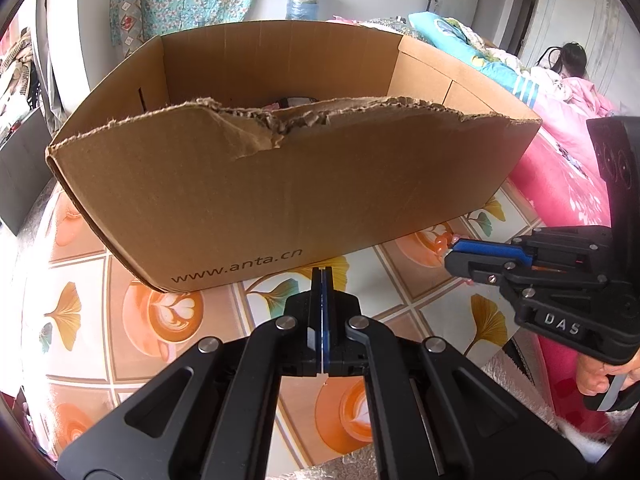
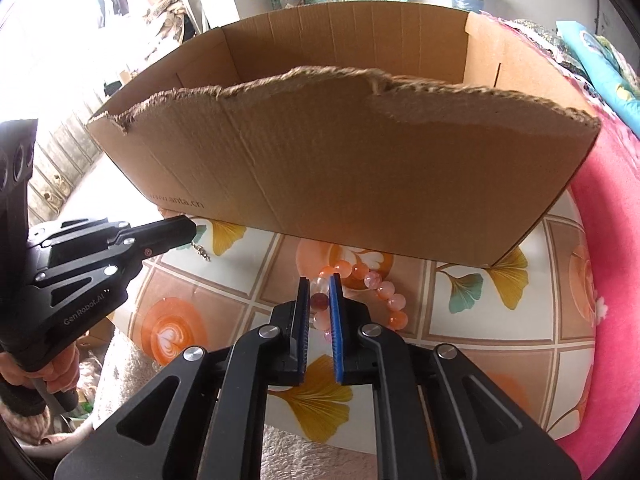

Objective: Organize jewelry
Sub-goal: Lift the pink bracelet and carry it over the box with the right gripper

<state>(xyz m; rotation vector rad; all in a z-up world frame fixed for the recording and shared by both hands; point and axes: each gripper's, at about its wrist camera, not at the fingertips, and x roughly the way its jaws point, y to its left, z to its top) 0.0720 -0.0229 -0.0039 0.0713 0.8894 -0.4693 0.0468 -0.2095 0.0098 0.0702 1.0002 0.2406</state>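
A bracelet of orange and pink beads (image 2: 386, 290) lies on the patterned tablecloth in front of a torn cardboard box (image 2: 360, 168). My right gripper (image 2: 319, 278) has its blue pads closed against the bracelet's left end, with two beads pinched between them. In the left wrist view that gripper (image 1: 450, 252) comes in from the right, beads (image 1: 438, 242) at its tip. My left gripper (image 1: 322, 270) is shut with nothing in it, its tips just short of the box wall (image 1: 280, 184). From the right wrist it (image 2: 190, 228) shows at the left, beside a small metal chain (image 2: 202, 252).
The box fills the far half of the round table (image 1: 132, 364); something dark lies inside it, mostly hidden. A pink bed cover (image 1: 560, 184) lies to the right, with a person (image 1: 572, 60) on it further back. A hand (image 1: 600, 376) holds the right gripper's handle.
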